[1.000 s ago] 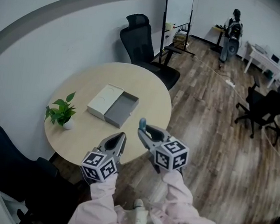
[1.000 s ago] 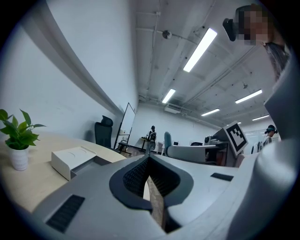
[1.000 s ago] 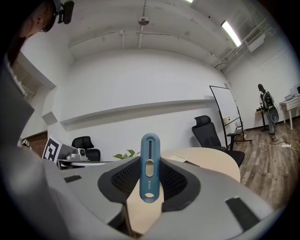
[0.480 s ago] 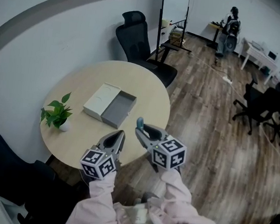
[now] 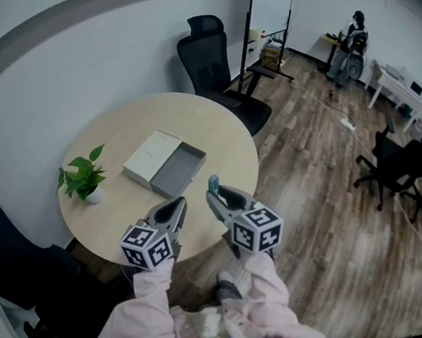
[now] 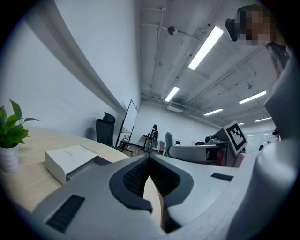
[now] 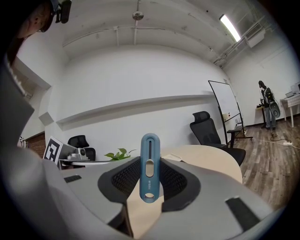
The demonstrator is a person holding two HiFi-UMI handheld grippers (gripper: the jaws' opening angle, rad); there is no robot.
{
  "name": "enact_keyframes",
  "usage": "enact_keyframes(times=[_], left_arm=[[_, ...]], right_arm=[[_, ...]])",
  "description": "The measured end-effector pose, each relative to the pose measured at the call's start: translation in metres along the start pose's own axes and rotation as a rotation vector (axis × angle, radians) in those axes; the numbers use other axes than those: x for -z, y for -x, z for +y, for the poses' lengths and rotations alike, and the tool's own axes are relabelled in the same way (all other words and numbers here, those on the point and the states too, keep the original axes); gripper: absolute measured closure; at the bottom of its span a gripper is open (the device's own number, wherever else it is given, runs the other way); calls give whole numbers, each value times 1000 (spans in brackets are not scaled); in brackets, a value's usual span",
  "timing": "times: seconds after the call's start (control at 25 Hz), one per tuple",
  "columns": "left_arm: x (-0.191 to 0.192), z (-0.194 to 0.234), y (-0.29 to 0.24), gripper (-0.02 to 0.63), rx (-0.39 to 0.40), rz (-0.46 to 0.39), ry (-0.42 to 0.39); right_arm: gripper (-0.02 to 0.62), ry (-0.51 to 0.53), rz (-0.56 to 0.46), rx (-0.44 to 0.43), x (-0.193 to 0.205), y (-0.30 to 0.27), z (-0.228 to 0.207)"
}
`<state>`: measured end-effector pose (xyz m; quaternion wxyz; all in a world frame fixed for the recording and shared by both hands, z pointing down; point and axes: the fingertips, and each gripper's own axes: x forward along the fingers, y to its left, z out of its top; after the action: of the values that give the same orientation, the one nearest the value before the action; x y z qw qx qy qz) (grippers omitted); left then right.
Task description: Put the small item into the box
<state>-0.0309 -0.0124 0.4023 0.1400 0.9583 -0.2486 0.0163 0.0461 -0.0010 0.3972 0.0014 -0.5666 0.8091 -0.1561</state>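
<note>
We hold the right gripper [image 5: 213,193] over the 5 o'clock edge of the round surface [image 5: 201,125]. Its jaws are closed on the small blue item [image 5: 213,181], which stands up straight between them with its top poking out. The left gripper [image 5: 180,203] is just beside it, at its 8 o'clock. Its jaws are pressed together at the tips and have nothing in them. The open grey box [image 5: 178,170] lies near the middle of the surface, at 11 o'clock from the item and apart from it. Its white lid [image 5: 146,157] lies just beside it on the 9 o'clock side. A small green plant [image 5: 81,178] stands near the 8 o'clock edge
</note>
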Motion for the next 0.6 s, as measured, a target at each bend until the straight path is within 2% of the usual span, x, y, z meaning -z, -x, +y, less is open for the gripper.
enact_keyframes(times=[0.32,0.6], left_arm=[[-4,29,-37,595,-55,4,20],[-2,58,-57,595,-134,2,52]], right_arm=[[460,-10,32,-64,-9,-43,-35],[460,-13,78,-131,-7,-77,-54]])
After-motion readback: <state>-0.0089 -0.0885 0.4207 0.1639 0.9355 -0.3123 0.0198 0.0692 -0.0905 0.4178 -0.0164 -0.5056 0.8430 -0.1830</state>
